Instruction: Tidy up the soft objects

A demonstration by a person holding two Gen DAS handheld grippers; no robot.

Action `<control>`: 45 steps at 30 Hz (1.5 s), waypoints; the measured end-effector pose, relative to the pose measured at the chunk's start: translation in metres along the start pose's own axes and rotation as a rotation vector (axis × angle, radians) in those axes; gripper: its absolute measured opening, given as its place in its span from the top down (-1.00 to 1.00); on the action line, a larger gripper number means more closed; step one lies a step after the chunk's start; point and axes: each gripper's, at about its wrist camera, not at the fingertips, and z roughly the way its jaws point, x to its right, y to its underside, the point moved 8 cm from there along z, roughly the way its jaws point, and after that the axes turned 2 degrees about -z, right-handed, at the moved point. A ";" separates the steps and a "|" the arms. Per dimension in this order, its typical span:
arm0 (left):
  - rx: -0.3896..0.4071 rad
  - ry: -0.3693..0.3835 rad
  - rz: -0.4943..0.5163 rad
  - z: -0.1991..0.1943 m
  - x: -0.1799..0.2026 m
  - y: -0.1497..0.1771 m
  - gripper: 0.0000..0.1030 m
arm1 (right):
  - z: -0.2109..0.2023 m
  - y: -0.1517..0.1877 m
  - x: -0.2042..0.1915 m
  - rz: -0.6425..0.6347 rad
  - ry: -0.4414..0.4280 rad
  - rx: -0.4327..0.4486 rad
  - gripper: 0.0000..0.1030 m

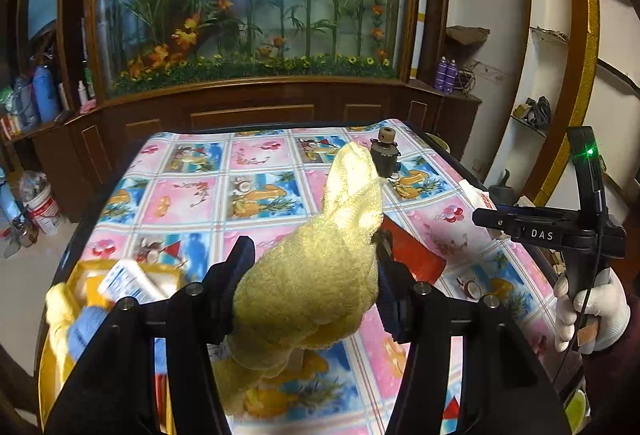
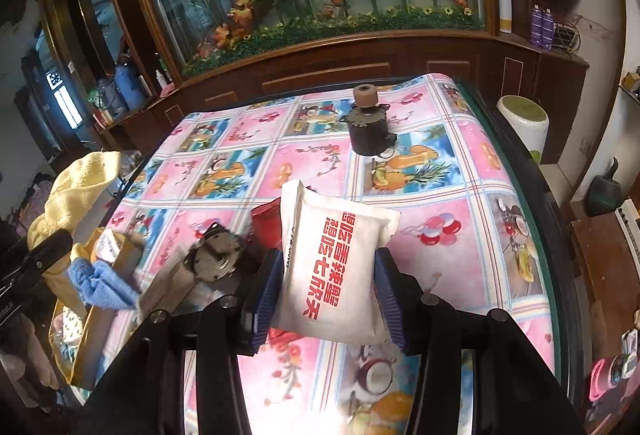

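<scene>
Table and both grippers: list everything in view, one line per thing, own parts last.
Yellow towel: one, pale yellow, held up in the left gripper.
White packet: one, white with red print, in the right gripper.
Yellow bin: one, at the table's left edge, holding cloths and a packet.
Blue cloth: one, draped over the bin's rim.
Dark jar: one, brown stopper, upright at the far side.
Red item: one, flat behind the packet.
Tablecloth: one, pink and blue pictures.
Left gripper: black.
Right gripper: black, blue pads.

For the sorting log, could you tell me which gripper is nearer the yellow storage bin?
Left. The left gripper, holding a yellow towel, hangs beside the yellow storage bin; the right gripper is farther right.
</scene>
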 end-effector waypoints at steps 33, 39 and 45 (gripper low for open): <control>-0.049 -0.343 -0.393 -0.095 -0.198 0.148 -0.08 | -0.013 0.068 -0.240 -0.251 -0.335 -0.090 0.04; -0.086 -0.365 -0.413 -0.080 -0.216 0.165 -0.09 | 0.009 0.089 -0.308 -0.334 -0.409 -0.166 0.03; -0.116 -0.385 -0.430 -0.070 -0.233 0.180 -0.11 | 0.039 0.111 -0.367 -0.419 -0.452 -0.257 0.01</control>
